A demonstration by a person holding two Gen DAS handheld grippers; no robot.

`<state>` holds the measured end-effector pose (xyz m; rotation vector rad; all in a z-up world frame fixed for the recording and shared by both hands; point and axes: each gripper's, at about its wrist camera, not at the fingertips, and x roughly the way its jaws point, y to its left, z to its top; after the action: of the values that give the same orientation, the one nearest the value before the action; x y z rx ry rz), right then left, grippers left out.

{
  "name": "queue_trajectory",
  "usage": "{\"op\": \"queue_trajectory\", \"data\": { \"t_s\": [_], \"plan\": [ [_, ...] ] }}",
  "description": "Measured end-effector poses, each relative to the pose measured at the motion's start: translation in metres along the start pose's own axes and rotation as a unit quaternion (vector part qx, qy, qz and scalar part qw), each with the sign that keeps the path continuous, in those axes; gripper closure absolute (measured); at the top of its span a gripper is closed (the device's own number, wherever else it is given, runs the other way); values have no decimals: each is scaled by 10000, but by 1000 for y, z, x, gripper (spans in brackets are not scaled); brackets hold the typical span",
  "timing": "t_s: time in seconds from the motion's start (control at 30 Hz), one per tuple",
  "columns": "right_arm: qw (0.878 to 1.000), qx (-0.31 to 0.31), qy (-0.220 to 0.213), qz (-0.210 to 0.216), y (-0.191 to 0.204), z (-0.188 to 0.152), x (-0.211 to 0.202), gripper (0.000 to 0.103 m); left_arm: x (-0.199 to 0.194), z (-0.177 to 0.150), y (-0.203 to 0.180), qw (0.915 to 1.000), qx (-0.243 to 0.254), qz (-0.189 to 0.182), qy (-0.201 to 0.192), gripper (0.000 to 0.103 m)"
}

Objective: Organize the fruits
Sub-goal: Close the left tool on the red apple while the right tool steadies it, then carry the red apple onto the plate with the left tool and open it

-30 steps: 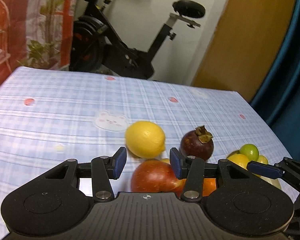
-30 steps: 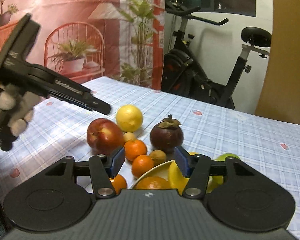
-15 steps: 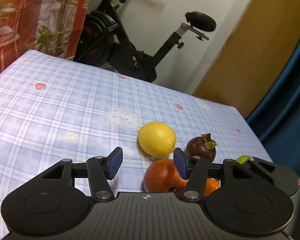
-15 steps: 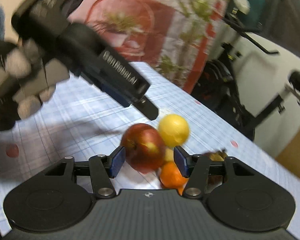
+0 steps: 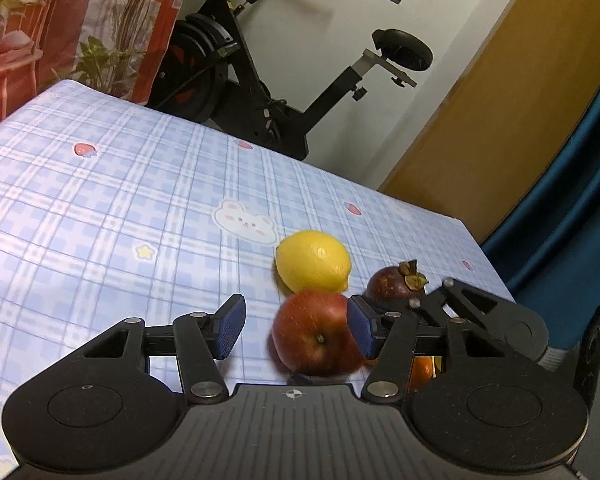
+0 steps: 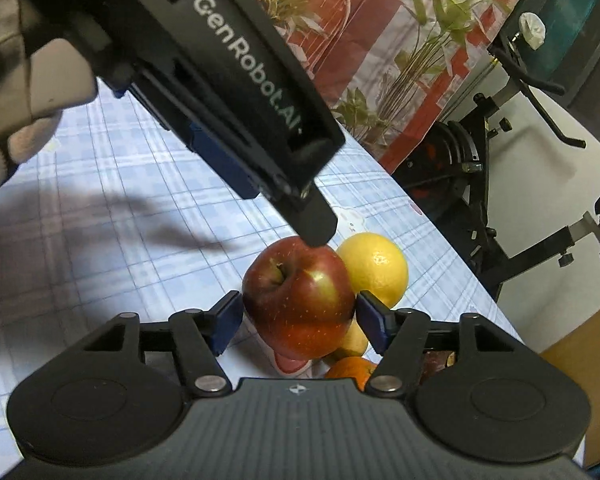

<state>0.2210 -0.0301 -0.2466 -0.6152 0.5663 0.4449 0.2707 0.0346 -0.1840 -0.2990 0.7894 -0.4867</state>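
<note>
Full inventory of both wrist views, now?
apple: 1, red, between right jaws
lemon: 1, yellow, behind apple
mangosteen: 1, dark purple, right of lemon
orange: at least 1, orange, partly hidden below apple
tablecloth: 1, blue plaid, under the fruit
exercise bike: 1, black, behind table
left gripper: black, blue pads, jaws open
right gripper: black, blue pads, jaws open
gloved hand: 1, grey, holding left gripper

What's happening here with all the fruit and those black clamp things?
A person holds a gripper in each hand to sort fruit. The right gripper is open around a red apple on the checked tablecloth, not yet closed. The left gripper hovers open nearby. A lemon and mangosteen sit beside it.
</note>
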Motion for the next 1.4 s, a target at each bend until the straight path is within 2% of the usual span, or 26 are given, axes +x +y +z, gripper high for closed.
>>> {"op": "queue_trajectory", "data": {
  "t_s": [0.2, 0.3, 0.47, 0.6, 1.2, 1.4],
  "plan": [
    [9999, 61, 109, 6, -2, 4, 7, 39, -1, -4, -1, 10000, 27, -60, 23, 43],
    [9983, 475, 104, 319, -11, 4, 2, 39, -2, -6, 1, 9999, 9, -50, 89, 36],
    [9890, 1276, 44, 741, -18, 4, -7, 39, -6, -15, -1, 9996, 34, -167, 237, 36],
    [9792, 1770, -20, 995, -24, 3, -14, 39, -8, -26, -5, 9993, 144, -88, 342, 35],
    [9793, 1818, -170, 879, -5, -7, -28, 39, -18, -38, -17, 9979, 469, 101, 426, 37],
    [9714, 2181, -339, 874, -13, -16, -46, 39, -28, -39, -43, 9960, 822, 136, 322, 37]
  ]
}}
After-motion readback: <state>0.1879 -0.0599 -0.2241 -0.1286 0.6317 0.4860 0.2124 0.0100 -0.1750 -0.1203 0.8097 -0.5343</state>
